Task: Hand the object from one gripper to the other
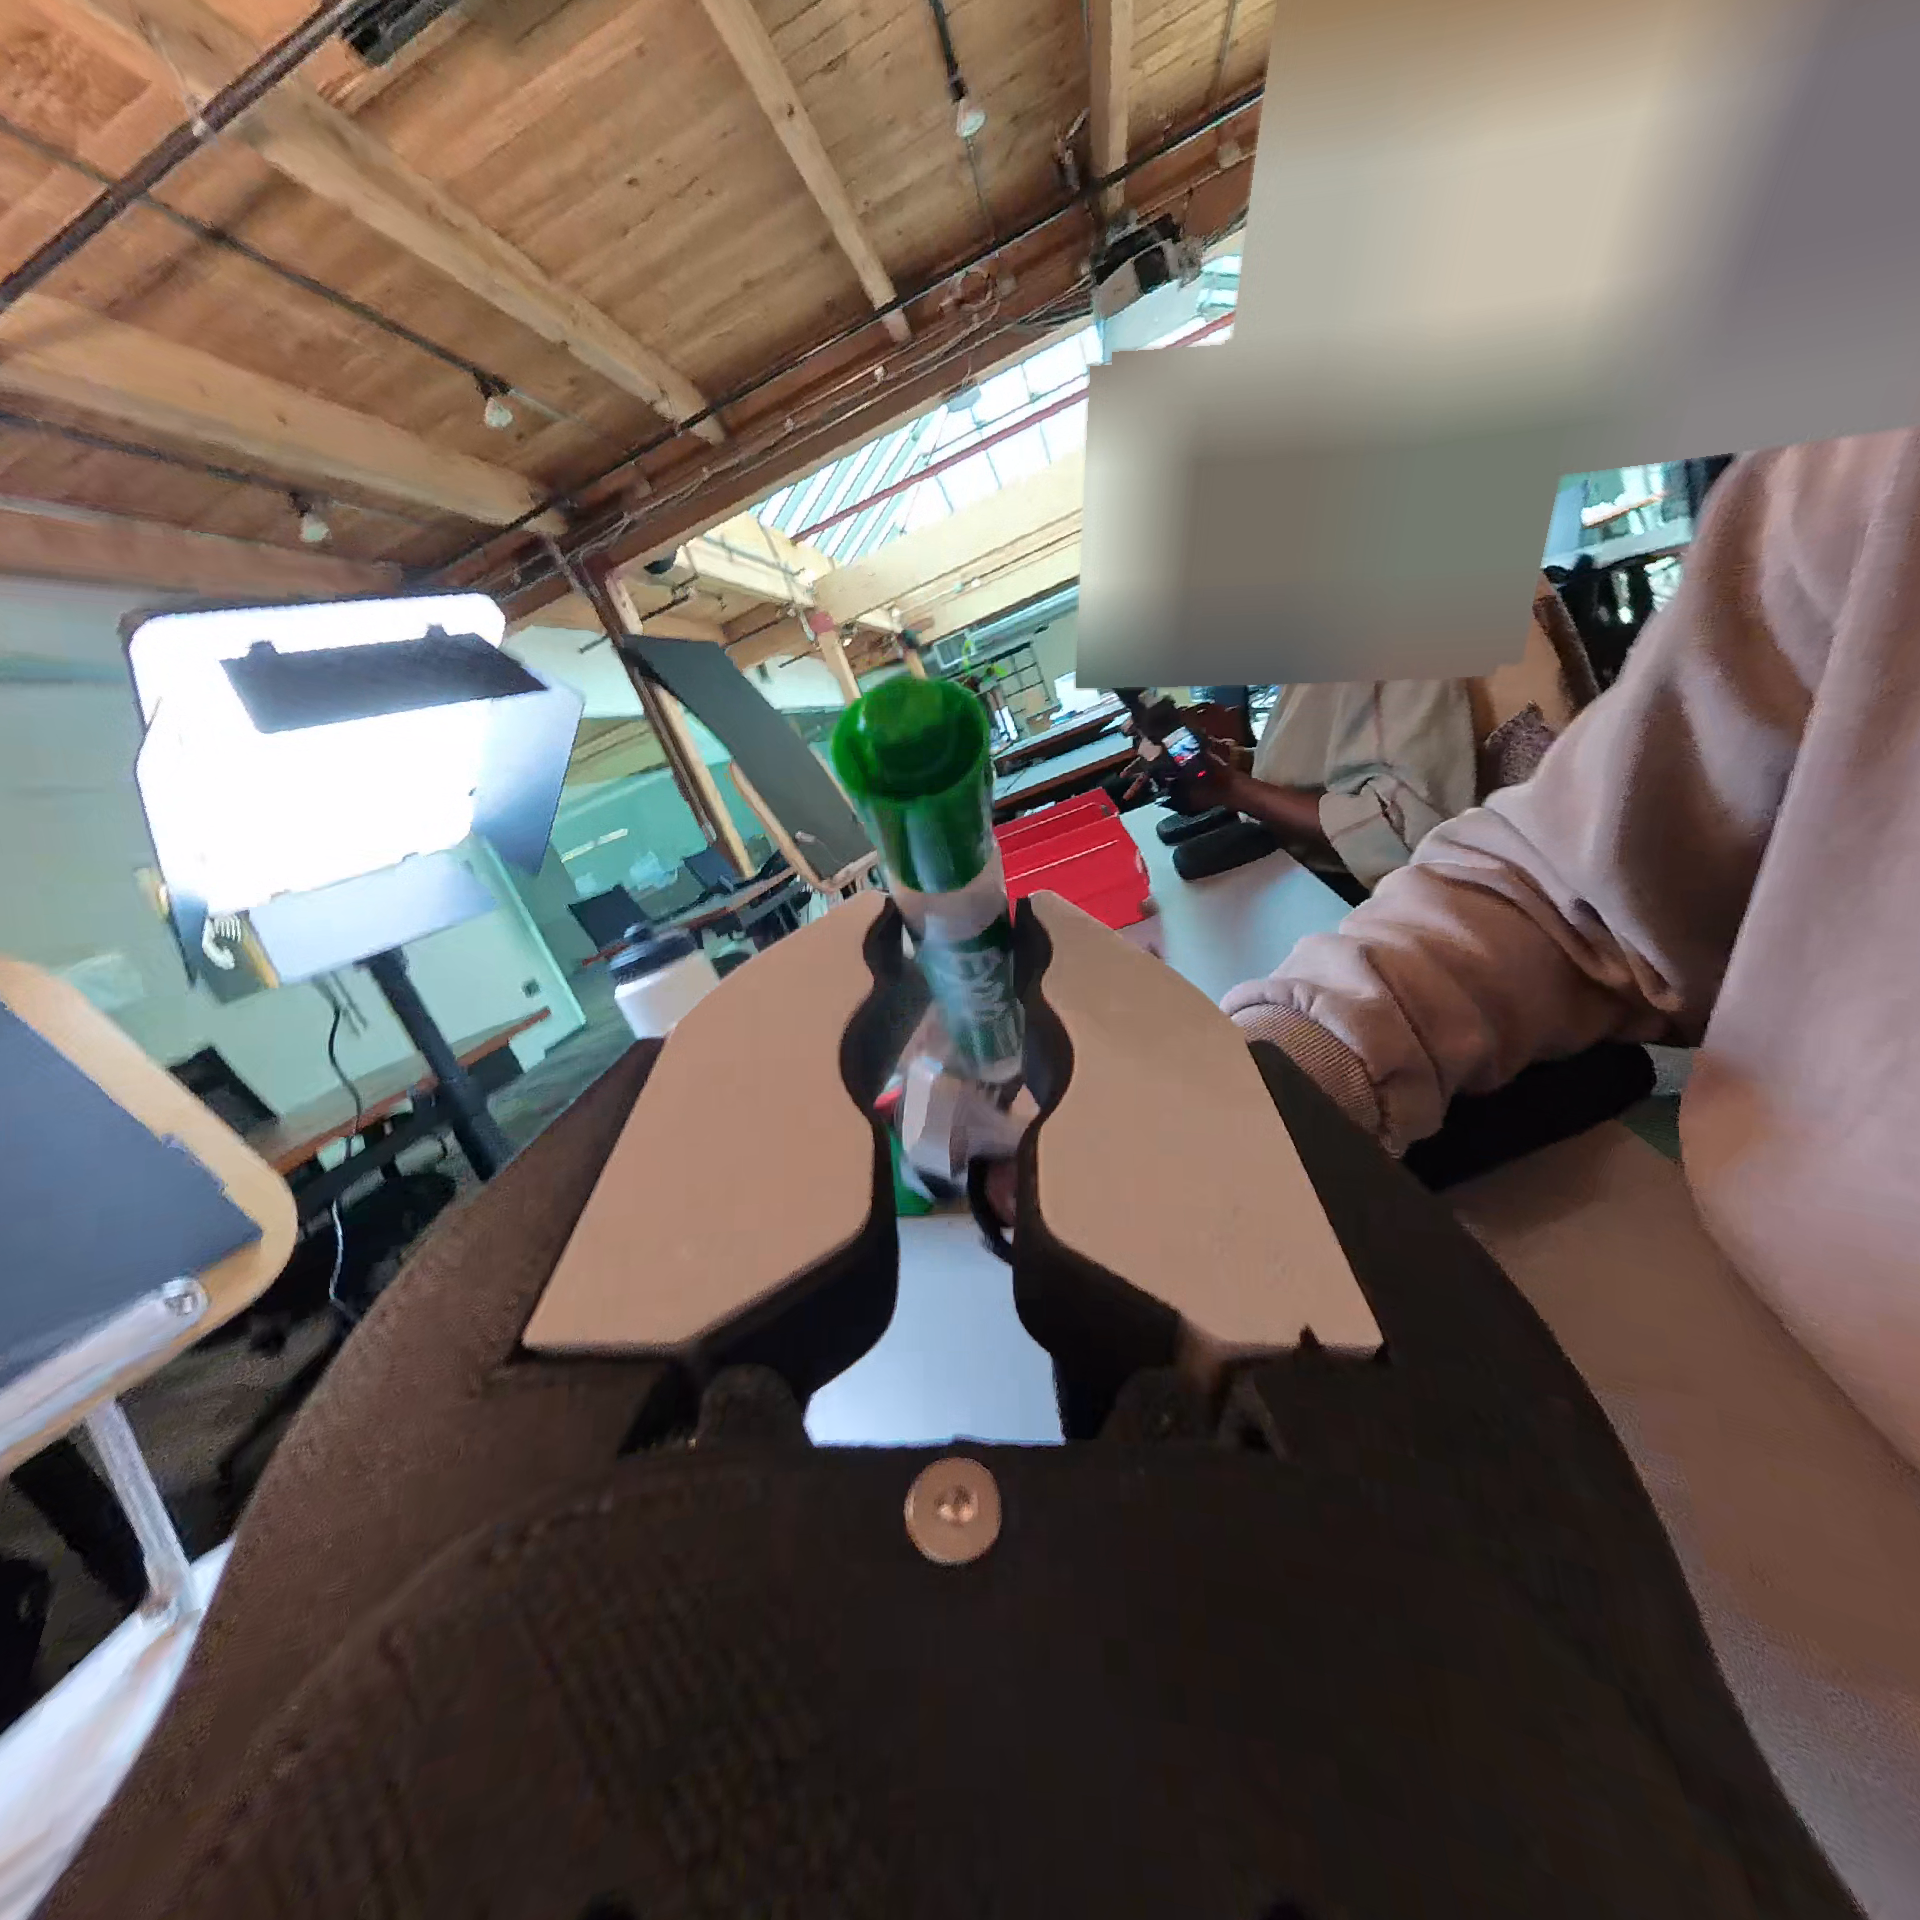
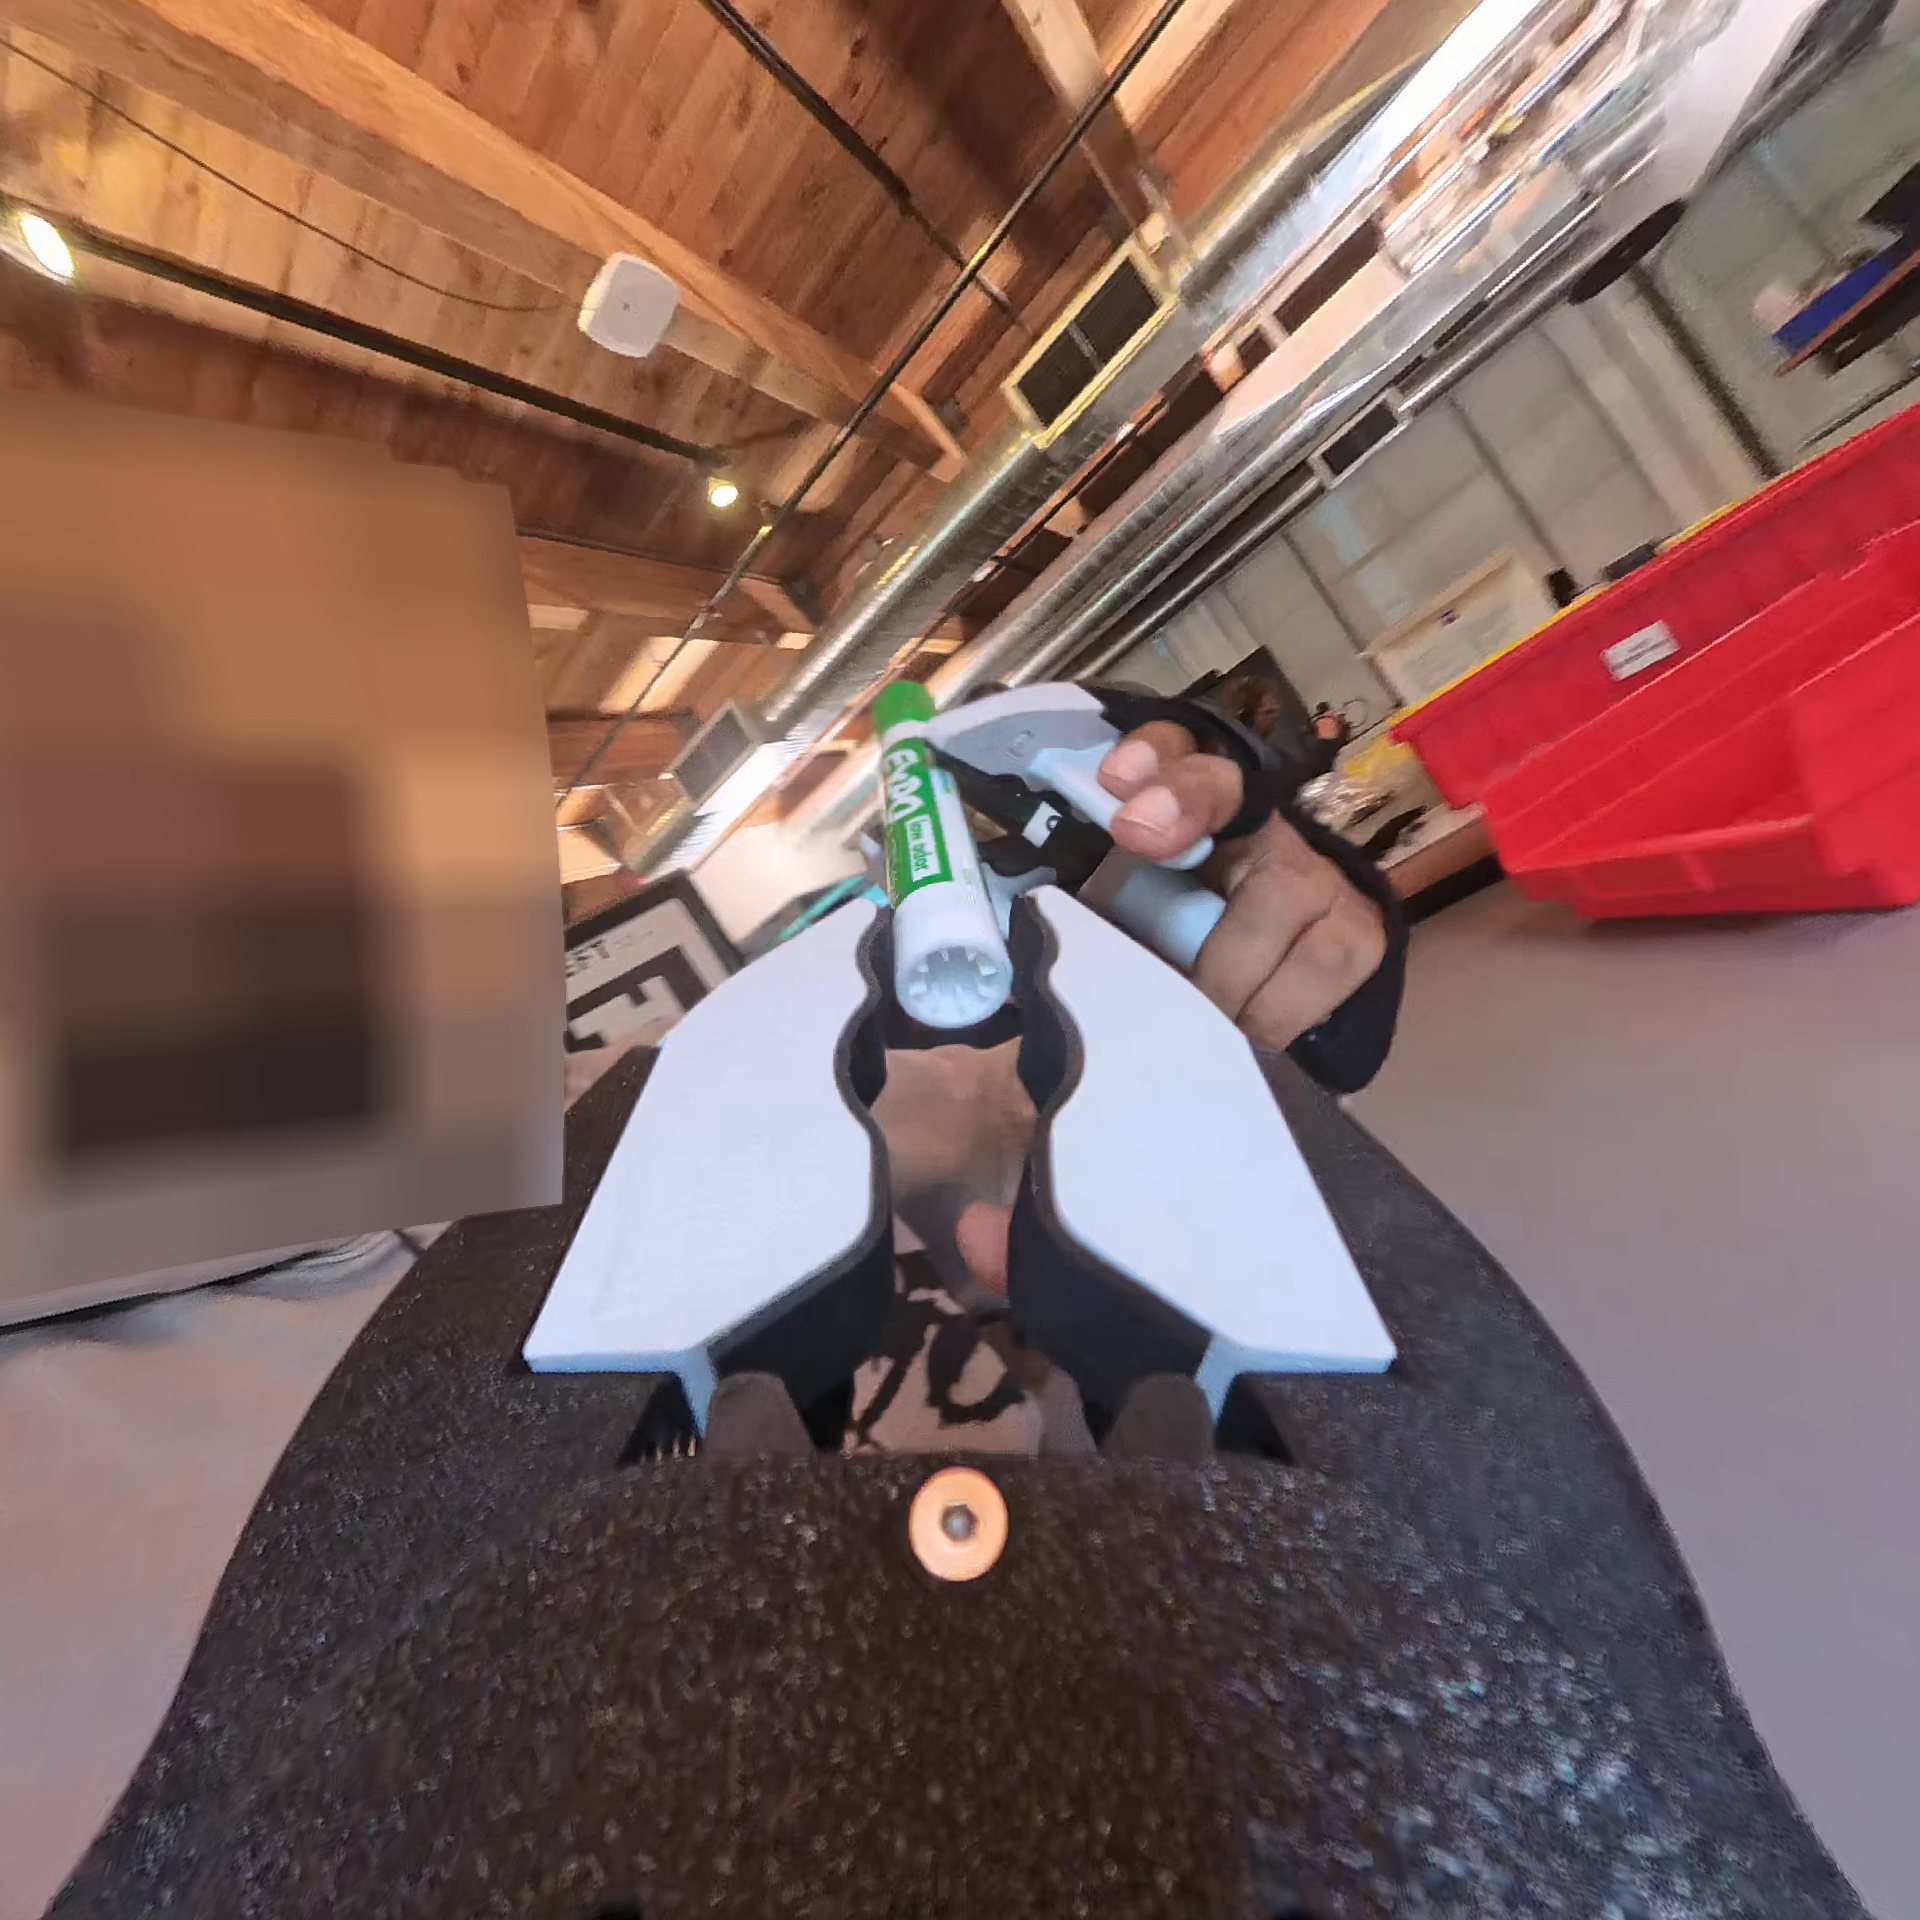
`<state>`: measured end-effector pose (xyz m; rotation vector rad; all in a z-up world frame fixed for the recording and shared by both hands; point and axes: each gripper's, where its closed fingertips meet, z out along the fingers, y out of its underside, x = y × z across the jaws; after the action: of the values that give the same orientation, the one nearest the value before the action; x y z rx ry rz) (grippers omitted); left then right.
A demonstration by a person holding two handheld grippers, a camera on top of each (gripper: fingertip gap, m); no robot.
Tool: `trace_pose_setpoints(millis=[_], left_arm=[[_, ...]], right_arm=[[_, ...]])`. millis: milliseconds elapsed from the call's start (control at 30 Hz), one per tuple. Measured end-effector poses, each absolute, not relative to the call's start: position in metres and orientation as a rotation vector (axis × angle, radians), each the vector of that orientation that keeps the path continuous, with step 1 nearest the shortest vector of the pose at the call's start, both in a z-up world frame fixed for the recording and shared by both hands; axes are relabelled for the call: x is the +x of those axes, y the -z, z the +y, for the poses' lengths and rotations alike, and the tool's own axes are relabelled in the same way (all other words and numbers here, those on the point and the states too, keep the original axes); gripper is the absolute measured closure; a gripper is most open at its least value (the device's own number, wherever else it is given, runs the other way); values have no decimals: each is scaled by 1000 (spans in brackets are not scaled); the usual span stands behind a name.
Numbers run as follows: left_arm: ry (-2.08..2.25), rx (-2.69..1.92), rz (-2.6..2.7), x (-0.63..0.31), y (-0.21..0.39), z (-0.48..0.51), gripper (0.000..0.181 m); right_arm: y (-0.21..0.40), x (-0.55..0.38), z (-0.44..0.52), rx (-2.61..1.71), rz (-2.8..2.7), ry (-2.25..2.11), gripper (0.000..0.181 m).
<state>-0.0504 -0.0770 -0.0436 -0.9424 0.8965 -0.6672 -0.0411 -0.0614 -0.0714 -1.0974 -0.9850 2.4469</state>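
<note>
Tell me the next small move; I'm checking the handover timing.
Probably ease the left gripper open: the green marker has its white end pinched between the right gripper fingers, while the left fingers clamp its labelled middle, so both appear to hold it.

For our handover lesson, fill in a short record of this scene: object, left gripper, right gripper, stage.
object: green marker, held in the air
left gripper: shut on marker, mid-body
right gripper: fingertips on either side of the marker's white end; grip unclear
stage: both grippers at the marker, left not yet released
</note>
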Motion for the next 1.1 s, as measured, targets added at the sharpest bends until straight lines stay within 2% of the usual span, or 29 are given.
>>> trace_pose_setpoints(millis=[33, 233, 367, 467, 600, 700, 767, 867, 900, 1000, 1100], left_arm=[[709, -1002, 867, -55, 48, -68, 160], [1100, -1445, 565, -70, 91, -13, 157], [1526, -1556, 252, -77, 111, 4, 147], [1755, -1521, 58, -76, 117, 10, 143], [1777, -1556, 5, -70, 126, 13, 141], [1711, -1637, -27, -73, 140, 18, 140], [1634, -1730, 19, -75, 155, 20, 153], [1623, -1738, 141, -72, 154, 15, 159], [1575, -1734, 217, -71, 153, 14, 160], [1315, -1723, 454, -77, 151, 14, 162], [778, -1746, 741, -91, 164, 19, 162]], right_arm=[[72, -41, -53, -1124, -976, -2366, 161], [72, -31, 4, -1207, -984, -1687, 161], [67, -15, 36, -1146, -991, -1169, 160], [77, -17, 40, -959, -1121, -565, 160], [114, -45, 11, -466, -1332, 232, 161], [145, -71, -11, -375, -1424, 281, 161], [156, -83, -23, -324, -1470, 283, 160], [175, -90, -34, -335, -1563, 220, 160], [181, -90, -42, -363, -1598, 121, 169], [178, -84, -65, -599, -1645, -359, 158], [152, -80, -59, -1022, -1544, -904, 147]])
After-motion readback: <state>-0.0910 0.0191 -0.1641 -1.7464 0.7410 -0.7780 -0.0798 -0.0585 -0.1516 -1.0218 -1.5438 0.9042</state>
